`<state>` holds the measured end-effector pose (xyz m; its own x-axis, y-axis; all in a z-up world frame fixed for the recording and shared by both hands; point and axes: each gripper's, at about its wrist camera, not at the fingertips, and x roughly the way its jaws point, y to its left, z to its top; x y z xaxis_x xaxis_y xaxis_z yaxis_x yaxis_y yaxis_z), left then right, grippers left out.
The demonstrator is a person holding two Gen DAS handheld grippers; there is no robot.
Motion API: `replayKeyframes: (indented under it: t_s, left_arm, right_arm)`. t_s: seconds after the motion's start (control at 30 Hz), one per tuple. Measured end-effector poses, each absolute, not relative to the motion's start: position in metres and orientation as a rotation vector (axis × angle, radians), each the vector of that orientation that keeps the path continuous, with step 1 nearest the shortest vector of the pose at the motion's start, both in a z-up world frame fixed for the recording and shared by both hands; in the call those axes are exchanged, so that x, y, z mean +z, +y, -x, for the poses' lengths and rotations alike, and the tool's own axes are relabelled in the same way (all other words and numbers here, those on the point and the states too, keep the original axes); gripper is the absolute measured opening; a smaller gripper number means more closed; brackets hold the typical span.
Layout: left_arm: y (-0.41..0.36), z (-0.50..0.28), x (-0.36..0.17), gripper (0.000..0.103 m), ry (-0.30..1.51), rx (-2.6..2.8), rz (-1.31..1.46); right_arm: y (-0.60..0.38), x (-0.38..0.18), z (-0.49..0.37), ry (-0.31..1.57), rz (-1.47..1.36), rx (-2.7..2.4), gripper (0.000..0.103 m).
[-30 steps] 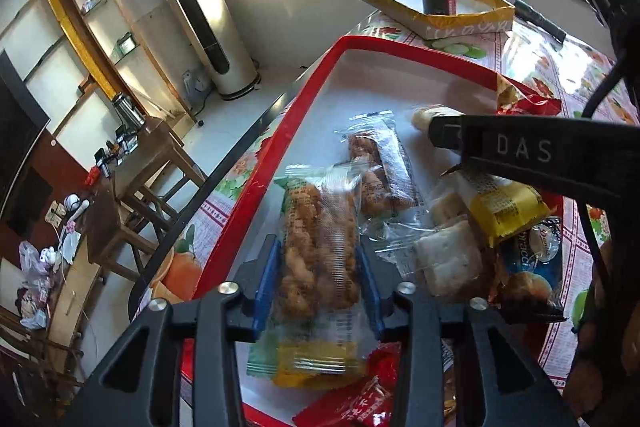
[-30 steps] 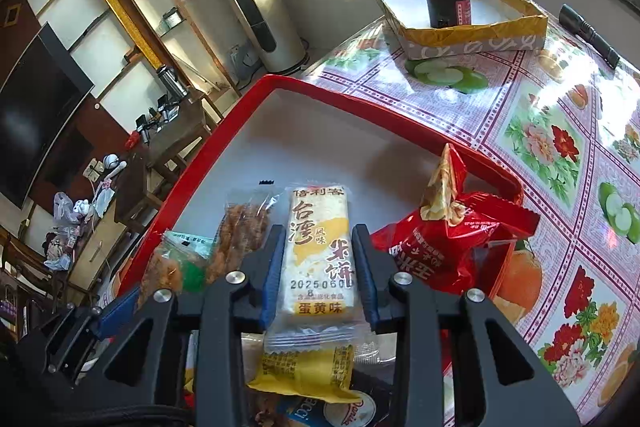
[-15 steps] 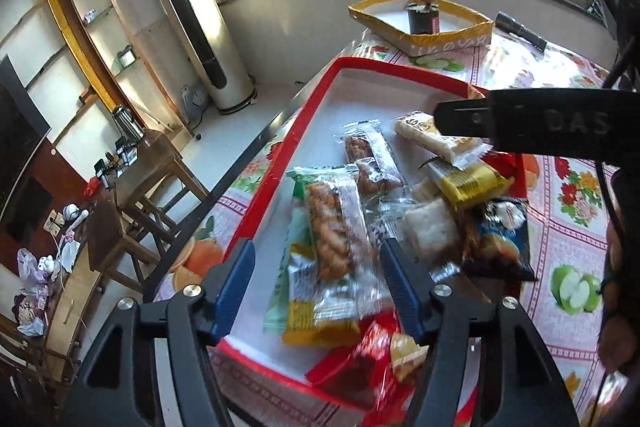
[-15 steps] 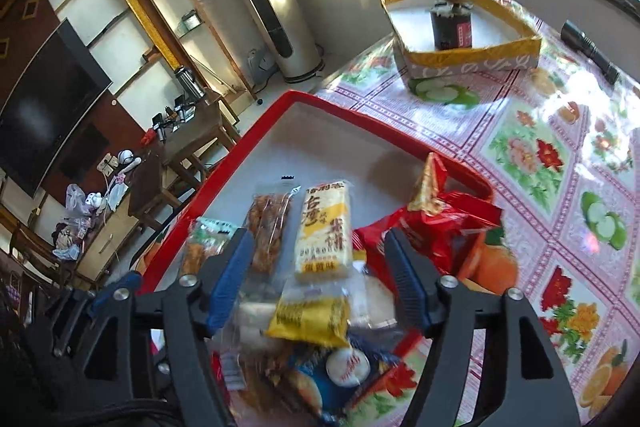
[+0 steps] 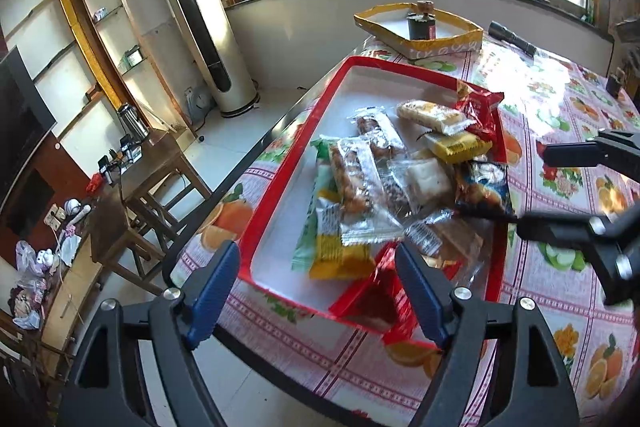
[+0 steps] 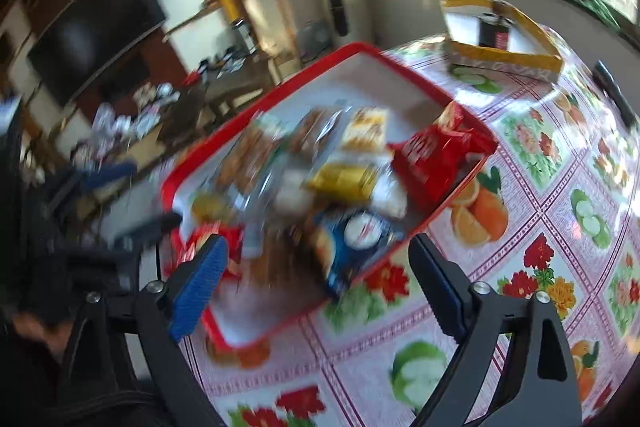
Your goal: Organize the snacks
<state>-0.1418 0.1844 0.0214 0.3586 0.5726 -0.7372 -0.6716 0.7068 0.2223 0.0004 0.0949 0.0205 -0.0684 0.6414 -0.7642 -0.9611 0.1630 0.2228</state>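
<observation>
A red tray (image 5: 280,179) on the flowered tablecloth holds a heap of snack packs. Among them are a twisted-dough pack (image 5: 352,183), a rice cracker pack (image 5: 432,115), a yellow pack (image 5: 456,145), a blue pack (image 5: 484,183) and a red bag (image 5: 480,107). My left gripper (image 5: 318,291) hangs over the tray's near edge, jaws opening, nothing between them. The right gripper (image 5: 530,187) shows at the right of the heap. In the blurred right wrist view, my right gripper (image 6: 320,283) is back from the tray (image 6: 412,75), jaws opening and empty, near the blue pack (image 6: 356,243).
A yellow-rimmed box (image 5: 420,27) with a dark jar stands at the table's far end, with a black flashlight (image 5: 512,37) beside it. The table's left edge drops to the floor, where wooden stools (image 5: 160,167) stand. Bare tablecloth (image 6: 540,207) lies to the right of the tray.
Both grippers let go of their packs, the left of the twisted-dough pack and the right of the rice cracker pack. Both opened wide and drew back from the tray. The right wrist rolled.
</observation>
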Motion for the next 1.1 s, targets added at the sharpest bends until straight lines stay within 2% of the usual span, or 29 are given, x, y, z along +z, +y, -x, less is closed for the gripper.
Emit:
replayKeyframes:
  t_s: [0.33, 0.83, 1.1]
  left_arm:
    - [0.167, 0.161, 0.014, 0.080, 0.913, 0.800, 0.096]
    - [0.160, 0.170, 0.014, 0.080, 0.925, 0.755, 0.126]
    - [0.155, 0.172, 0.016, 0.080, 0.896, 0.734, 0.119]
  right_arm:
    - [0.072, -0.004, 0.046, 0.771, 0.753, 1.539, 0.096]
    - [0.073, -0.014, 0.070, 0.729, 0.821, 1.561, 0.096]
    - [0.055, -0.013, 0.062, 0.760, 0.749, 1.552, 0.096]
